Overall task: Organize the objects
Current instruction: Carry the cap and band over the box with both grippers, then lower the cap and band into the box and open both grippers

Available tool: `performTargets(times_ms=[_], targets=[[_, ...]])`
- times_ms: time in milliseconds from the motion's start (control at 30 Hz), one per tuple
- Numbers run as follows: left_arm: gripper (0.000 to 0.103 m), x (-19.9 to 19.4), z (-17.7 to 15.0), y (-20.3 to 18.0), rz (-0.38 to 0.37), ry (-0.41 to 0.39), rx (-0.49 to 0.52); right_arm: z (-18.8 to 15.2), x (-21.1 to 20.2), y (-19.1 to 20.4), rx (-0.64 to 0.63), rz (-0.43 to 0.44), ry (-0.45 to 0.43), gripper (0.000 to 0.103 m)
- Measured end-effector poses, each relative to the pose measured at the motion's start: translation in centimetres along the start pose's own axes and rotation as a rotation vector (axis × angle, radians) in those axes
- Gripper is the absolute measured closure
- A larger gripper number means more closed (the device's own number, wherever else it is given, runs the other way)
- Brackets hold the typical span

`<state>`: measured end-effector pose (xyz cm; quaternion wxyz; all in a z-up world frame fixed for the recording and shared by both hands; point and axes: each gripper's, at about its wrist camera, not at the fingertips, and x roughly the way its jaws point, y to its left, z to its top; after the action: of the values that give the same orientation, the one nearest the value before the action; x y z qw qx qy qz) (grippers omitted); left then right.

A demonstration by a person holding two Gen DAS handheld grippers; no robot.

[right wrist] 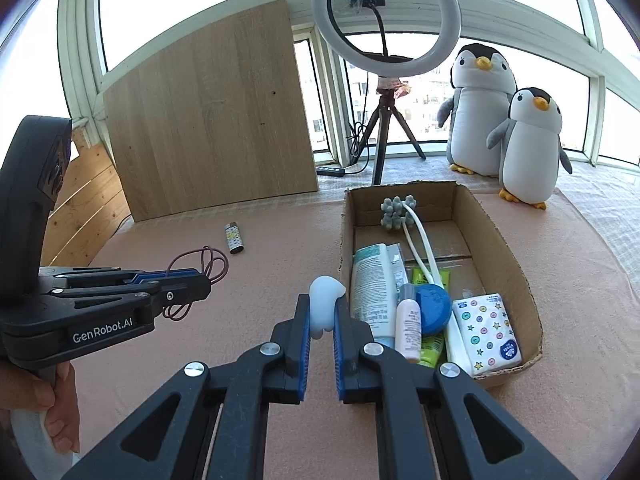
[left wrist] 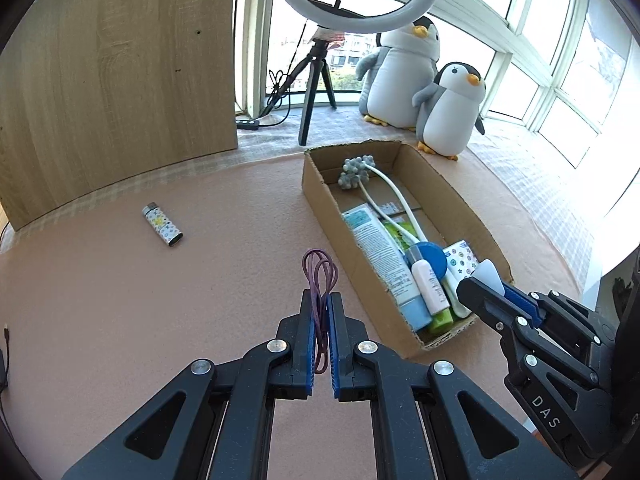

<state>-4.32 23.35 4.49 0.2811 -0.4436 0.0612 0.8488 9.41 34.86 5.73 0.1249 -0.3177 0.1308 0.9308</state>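
Note:
My left gripper [left wrist: 321, 300] is shut on a loop of purple hair ties [left wrist: 319, 276], held above the pink mat just left of the cardboard box [left wrist: 316, 196]; it also shows in the right wrist view [right wrist: 200, 276]. My right gripper [right wrist: 322, 304] is shut on a small pale white silicone piece [right wrist: 326, 300], held left of the box's [right wrist: 516, 256] near end; it shows in the left wrist view [left wrist: 484, 280]. The box holds tubes, a small bottle, a blue round case, a tissue pack and a white-handled brush. A patterned lighter [left wrist: 162, 225] lies on the mat.
A wooden board [left wrist: 112, 80] stands at the back left. A ring light on a tripod [left wrist: 316, 80] and two plush penguins [left wrist: 448, 112] stand behind the box by the windows. The pink mat [left wrist: 120, 320] covers the table.

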Motion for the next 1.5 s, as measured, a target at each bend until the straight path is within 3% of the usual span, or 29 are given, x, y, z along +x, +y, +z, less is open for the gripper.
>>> performTargets(times_ms=[367, 767, 800, 833, 867, 900, 933, 1000, 1500], targets=[[0.098, 3.8, 2.6, -6.5, -0.063, 0.026, 0.079, 0.5, -0.6, -6.5, 0.074, -0.080, -0.009, 0.094], [0.097, 7.2, 4.1, -7.7, -0.054, 0.055, 0.077, 1.7, 0.8, -9.8, 0.093, -0.080, -0.003, 0.093], [0.093, 7.4, 4.2, -7.5, -0.042, 0.050, 0.066, 1.8, 1.1, -9.9, 0.094, -0.079, -0.002, 0.093], [0.075, 7.7, 4.1, -7.3, -0.031, 0.052, 0.056, 1.8, 1.3, -10.2, 0.100, -0.080, -0.002, 0.093], [0.061, 8.0, 4.1, -7.0, -0.019, 0.057, 0.047, 1.7, 1.6, -10.4, 0.111, -0.086, -0.001, 0.085], [0.033, 8.0, 4.1, -6.7, -0.007, 0.057, 0.036, 1.6, 1.9, -10.8, 0.123, -0.085, 0.000, 0.081], [0.021, 7.9, 4.1, -6.4, 0.005, 0.045, 0.029, 1.4, 2.0, -11.0, 0.132, -0.091, -0.002, 0.073], [0.020, 7.5, 4.2, -5.9, 0.009, 0.017, 0.029, 1.3, 2.1, -11.4, 0.149, -0.096, -0.001, 0.072], [0.020, 5.4, 2.4, -2.1, 0.032, 0.028, -0.009, 1.9, 2.1, -9.4, 0.125, -0.076, -0.007, 0.072]])
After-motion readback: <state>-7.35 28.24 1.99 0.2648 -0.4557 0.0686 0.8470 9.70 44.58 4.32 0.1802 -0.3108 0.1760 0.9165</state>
